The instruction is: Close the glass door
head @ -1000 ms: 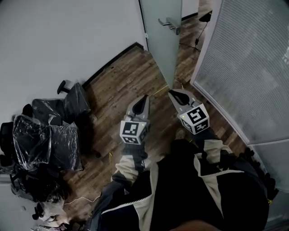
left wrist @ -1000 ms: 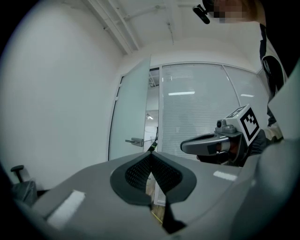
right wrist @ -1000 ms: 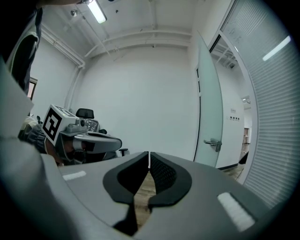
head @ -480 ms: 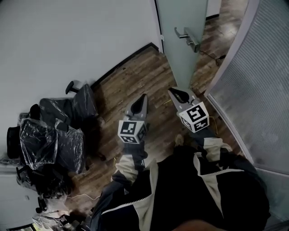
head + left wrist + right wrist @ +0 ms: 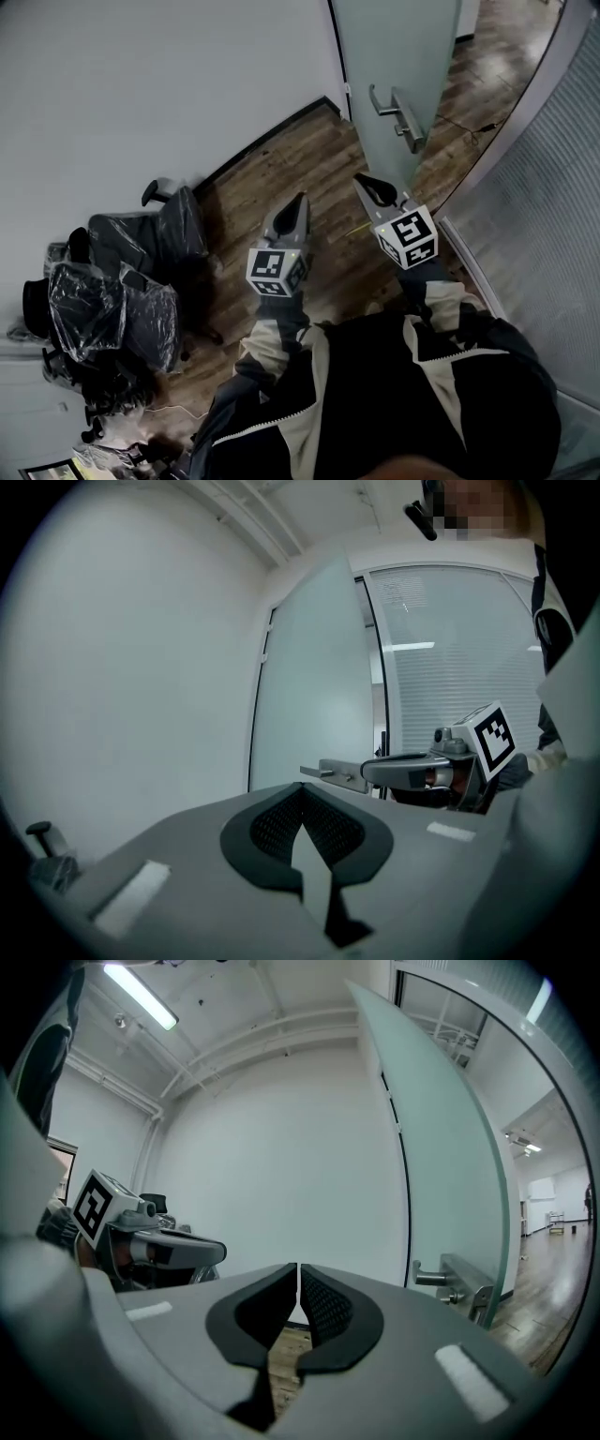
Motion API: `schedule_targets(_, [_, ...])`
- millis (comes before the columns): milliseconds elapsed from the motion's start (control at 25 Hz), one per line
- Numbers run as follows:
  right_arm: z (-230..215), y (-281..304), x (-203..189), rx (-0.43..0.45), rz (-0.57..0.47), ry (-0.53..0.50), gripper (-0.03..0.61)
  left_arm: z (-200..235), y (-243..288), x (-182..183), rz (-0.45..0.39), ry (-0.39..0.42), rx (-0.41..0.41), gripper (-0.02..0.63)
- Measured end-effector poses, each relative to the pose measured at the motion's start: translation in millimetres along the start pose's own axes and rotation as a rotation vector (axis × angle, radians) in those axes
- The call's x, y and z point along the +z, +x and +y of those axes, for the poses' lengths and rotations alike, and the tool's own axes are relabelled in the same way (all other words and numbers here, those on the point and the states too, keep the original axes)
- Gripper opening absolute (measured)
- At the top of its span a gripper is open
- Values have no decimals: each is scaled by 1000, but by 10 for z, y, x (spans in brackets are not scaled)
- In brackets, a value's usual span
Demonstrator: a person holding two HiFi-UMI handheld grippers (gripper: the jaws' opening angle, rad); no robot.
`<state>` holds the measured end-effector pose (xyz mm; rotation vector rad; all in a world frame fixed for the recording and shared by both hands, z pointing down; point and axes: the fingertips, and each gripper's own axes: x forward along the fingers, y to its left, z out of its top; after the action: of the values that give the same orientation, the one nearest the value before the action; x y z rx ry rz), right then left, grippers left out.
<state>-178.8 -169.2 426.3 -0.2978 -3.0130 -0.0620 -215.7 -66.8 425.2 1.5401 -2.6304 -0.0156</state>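
Observation:
The frosted glass door [image 5: 394, 47] stands ajar ahead of me, its metal lever handle [image 5: 398, 117] facing me. My left gripper [image 5: 300, 199] is shut and empty, left of the door's edge and short of it. My right gripper [image 5: 367, 180] is also shut and empty, just below the handle in the head view and apart from it. In the left gripper view the door [image 5: 314, 686] and handle [image 5: 333, 772] lie beyond the shut left gripper [image 5: 302, 791]. In the right gripper view the handle [image 5: 459, 1279] sits to the right of the shut right gripper [image 5: 297, 1269].
A white wall [image 5: 169, 94] runs along the left, with plastic-wrapped office chairs [image 5: 122, 272] against it. A frosted glass partition [image 5: 553, 187] curves along the right. The floor [image 5: 281, 169] is wooden boards. A thin cable [image 5: 469, 127] lies past the door.
Both grippers have travelled forward towards the door, which now sits nearer, its handle lower and further right in the head view. Both jaws have stayed shut.

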Motion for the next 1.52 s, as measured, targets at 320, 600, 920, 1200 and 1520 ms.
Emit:
schedule_targets(320, [-483, 487, 22, -118, 22, -69, 17, 423, 708, 44, -20, 2, -83, 5])
schedule_targets(600, [-970, 872, 222, -348, 28, -53, 17, 823, 1572, 407, -82, 0, -317, 5])
schedule_targets(920, [-1220, 1017, 300, -613, 66, -46, 17, 831, 2081, 507, -69, 24, -615, 5])
schedule_targets(1200, [-1402, 629, 173, -794, 139, -27, 18, 348, 2340, 411, -43, 15, -800, 5])
schedule_targets(1520, [-1447, 345, -124, -868, 416, -140, 18, -109, 2351, 221, 3, 43, -945, 5])
